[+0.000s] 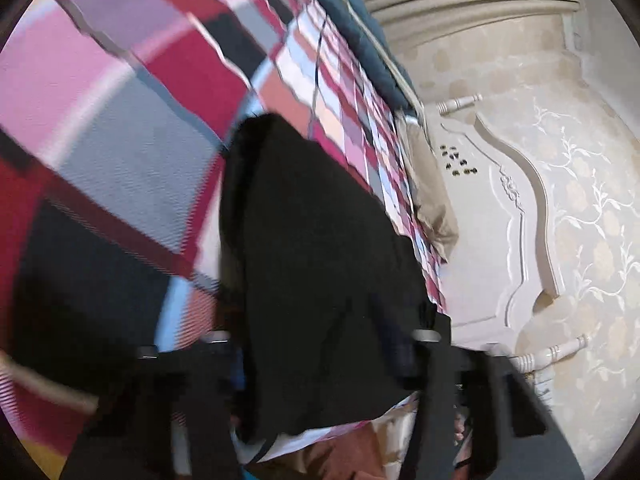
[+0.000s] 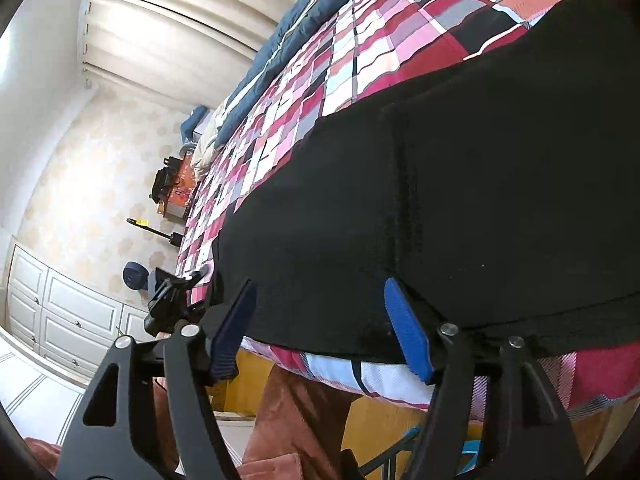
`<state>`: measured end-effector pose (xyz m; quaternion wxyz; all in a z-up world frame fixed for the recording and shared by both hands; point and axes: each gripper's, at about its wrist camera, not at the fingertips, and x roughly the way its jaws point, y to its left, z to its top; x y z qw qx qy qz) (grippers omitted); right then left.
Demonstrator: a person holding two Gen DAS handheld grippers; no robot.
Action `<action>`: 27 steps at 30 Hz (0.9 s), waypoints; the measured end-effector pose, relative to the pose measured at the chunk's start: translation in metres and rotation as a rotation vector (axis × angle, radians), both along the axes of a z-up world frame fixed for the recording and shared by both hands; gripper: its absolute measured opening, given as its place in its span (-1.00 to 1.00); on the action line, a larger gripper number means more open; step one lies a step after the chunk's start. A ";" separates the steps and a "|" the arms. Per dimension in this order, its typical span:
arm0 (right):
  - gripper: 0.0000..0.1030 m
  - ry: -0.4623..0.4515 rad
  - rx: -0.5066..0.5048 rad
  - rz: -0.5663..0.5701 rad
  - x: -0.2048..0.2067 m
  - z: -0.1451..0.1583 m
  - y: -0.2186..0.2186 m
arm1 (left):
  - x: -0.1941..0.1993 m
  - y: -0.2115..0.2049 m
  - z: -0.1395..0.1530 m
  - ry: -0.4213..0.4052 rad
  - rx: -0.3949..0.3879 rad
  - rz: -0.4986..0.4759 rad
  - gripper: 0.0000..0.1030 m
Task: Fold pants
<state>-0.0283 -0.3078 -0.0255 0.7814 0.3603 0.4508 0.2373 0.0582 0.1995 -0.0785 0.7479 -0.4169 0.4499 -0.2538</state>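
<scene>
Black pants point(image 2: 460, 208) lie spread on a bed with a red, pink and grey plaid cover point(image 2: 360, 60). In the right wrist view my right gripper point(image 2: 320, 320) is open, its blue pads point(image 2: 408, 332) standing wide apart at the pants' near edge by the bed edge. In the left wrist view the pants point(image 1: 320, 264) hang as a dark fold between the fingers of my left gripper point(image 1: 320, 344). The fingers point(image 1: 428, 344) are blurred and partly covered by cloth, so their grip is unclear.
A white carved headboard point(image 1: 508, 208) and patterned wall stand beyond the bed. A blue quilt point(image 2: 272, 56) lies along the far bed side. White cabinets point(image 2: 60, 312), curtains point(image 2: 160, 20), a small stand with clutter point(image 2: 176, 192) and another gripper tool point(image 2: 168, 292) are past the bed.
</scene>
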 end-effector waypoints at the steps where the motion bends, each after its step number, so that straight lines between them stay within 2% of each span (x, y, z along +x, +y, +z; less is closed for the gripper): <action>1: 0.35 -0.001 -0.003 0.000 0.000 0.000 0.000 | 0.005 -0.004 -0.010 0.036 -0.054 -0.008 -0.55; 3: 0.35 -0.004 -0.014 0.000 -0.001 0.001 0.002 | 0.008 -0.001 -0.020 0.068 -0.135 0.014 -0.65; 5: 0.35 -0.008 -0.022 0.003 -0.001 0.001 0.003 | 0.005 0.002 -0.017 0.057 -0.142 0.015 -0.67; 9: 0.35 -0.010 -0.019 0.005 0.000 0.001 0.002 | -0.004 -0.004 0.004 -0.002 -0.037 0.011 -0.68; 15: 0.46 -0.017 -0.008 0.008 0.000 0.001 0.003 | -0.008 -0.014 0.044 -0.066 0.006 0.027 -0.70; 18: 0.52 -0.020 -0.013 0.013 0.001 0.002 0.005 | -0.007 -0.027 0.064 -0.092 0.068 0.030 -0.70; 21: 0.61 -0.028 -0.009 0.015 0.001 0.002 0.007 | -0.014 -0.046 0.092 -0.160 0.141 0.010 -0.70; 27: 0.79 -0.050 -0.033 0.030 0.001 0.004 0.013 | -0.022 -0.090 0.136 -0.272 0.212 -0.057 -0.70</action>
